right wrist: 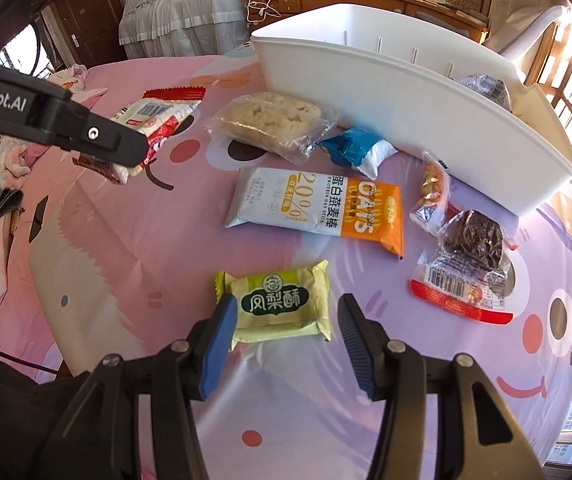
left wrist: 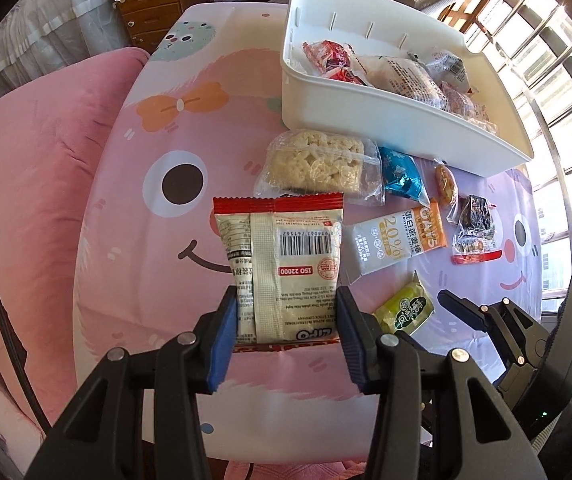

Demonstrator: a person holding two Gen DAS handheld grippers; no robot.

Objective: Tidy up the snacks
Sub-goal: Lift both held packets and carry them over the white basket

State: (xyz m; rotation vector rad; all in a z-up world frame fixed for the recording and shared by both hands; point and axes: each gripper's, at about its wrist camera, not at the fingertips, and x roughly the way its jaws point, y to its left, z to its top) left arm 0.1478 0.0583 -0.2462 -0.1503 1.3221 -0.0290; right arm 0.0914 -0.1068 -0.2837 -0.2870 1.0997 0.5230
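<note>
My left gripper (left wrist: pixel 286 296) is shut on a red-and-white snack packet (left wrist: pixel 286 240), held by its lower end, barcode side up, above the pink tablecloth. The right wrist view shows the same packet (right wrist: pixel 158 114) lifted at the left. My right gripper (right wrist: pixel 286 304) is open and straddles a green pineapple-cake packet (right wrist: pixel 280 312) that lies flat on the cloth. Its left pad is at the packet's edge and its right pad stands apart. A white bin (left wrist: pixel 386 120) at the back right holds several wrapped snacks.
Loose on the cloth in front of the bin (right wrist: pixel 366 80) lie a clear rice-cracker bag (right wrist: pixel 270 120), a blue packet (right wrist: pixel 354 150), an orange-and-white oat bar (right wrist: pixel 314 208), a small orange snack (right wrist: pixel 432 184) and a dark snack pack (right wrist: pixel 470 264). A pink bed (left wrist: pixel 26 180) is at the left, a barred window (left wrist: pixel 558 80) at the right.
</note>
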